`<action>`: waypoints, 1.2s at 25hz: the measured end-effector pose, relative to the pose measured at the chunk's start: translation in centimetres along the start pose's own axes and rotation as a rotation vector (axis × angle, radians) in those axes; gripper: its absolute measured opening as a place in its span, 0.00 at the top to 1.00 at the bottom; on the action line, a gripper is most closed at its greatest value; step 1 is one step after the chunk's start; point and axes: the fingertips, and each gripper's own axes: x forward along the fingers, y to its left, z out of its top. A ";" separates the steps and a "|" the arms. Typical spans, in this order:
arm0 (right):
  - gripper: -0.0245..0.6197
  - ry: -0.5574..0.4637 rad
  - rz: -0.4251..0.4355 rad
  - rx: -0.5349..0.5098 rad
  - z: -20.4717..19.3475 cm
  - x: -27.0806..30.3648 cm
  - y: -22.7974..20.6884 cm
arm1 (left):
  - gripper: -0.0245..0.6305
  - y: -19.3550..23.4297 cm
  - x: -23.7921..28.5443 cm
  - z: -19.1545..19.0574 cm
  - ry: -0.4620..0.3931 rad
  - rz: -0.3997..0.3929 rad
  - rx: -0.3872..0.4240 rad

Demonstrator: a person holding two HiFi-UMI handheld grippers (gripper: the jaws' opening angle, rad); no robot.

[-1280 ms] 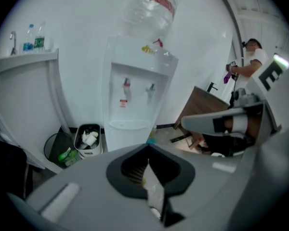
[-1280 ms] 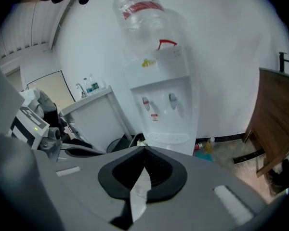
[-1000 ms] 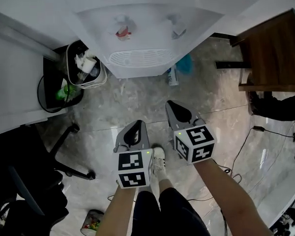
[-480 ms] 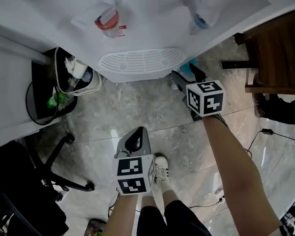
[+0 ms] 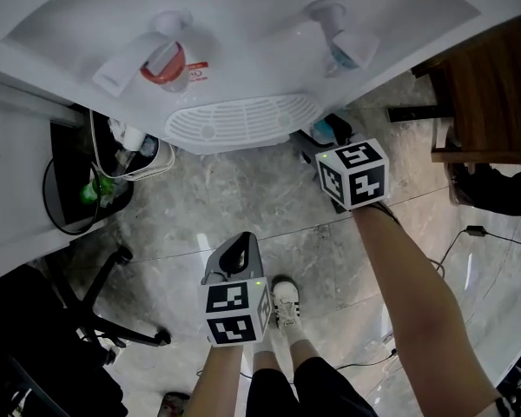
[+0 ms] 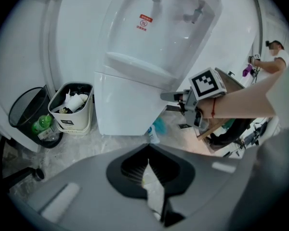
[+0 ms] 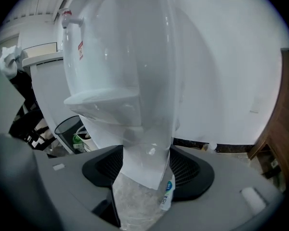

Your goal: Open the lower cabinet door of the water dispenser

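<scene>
The white water dispenser [image 5: 243, 42] fills the top of the head view, and its drip tray [image 5: 243, 120] hides the lower cabinet there. The lower cabinet door [image 6: 130, 109] shows in the left gripper view as a plain white front. My right gripper [image 5: 319, 150] is at the cabinet's right front corner, under the tray. It is open, and the cabinet's corner edge [image 7: 144, 158] stands in the gap between its jaws; no pad visibly presses on it. It also shows in the left gripper view as the right gripper [image 6: 169, 96]. My left gripper [image 5: 239, 248] hangs back over the floor, shut and holding nothing.
A white bin of rubbish [image 5: 135, 150] and a black mesh bin [image 5: 78, 194] stand left of the dispenser. A blue-labelled bottle [image 7: 167, 194] lies on the floor by the cabinet's right corner. Dark wooden furniture [image 5: 491, 85] is at the right, an office chair [image 5: 52, 337] at the lower left.
My right gripper moved forward from beside the left one to the dispenser's right lower corner, and its jaws opened. The left gripper stayed low over the floor, and the dispenser looms larger.
</scene>
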 end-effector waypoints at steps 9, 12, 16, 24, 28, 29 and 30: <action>0.56 0.027 -0.011 0.066 -2.8 -3.1 2.3 | 0.95 -1.2 -0.5 -0.7 0.011 -0.006 0.039; 0.57 0.033 0.005 0.091 -4.5 -4.9 4.1 | 0.95 -1.6 -0.8 -1.4 0.014 -0.007 0.052; 0.62 0.054 0.044 0.106 -7.0 -7.6 7.5 | 0.95 -1.8 -1.9 -3.1 0.014 -0.010 0.045; 0.72 0.110 0.206 0.072 -10.9 -11.6 17.3 | 0.95 0.4 -4.9 -7.0 0.001 0.064 0.020; 0.82 0.136 0.288 0.056 -11.8 -12.2 22.6 | 0.95 2.4 -6.6 -8.9 -0.003 0.114 -0.016; 0.85 0.140 0.303 0.055 -11.8 -12.1 23.6 | 0.95 2.9 -7.0 -9.2 -0.004 0.125 -0.026; 0.88 0.145 0.315 0.057 -11.8 -12.0 24.5 | 0.95 3.4 -7.3 -9.4 -0.006 0.135 -0.034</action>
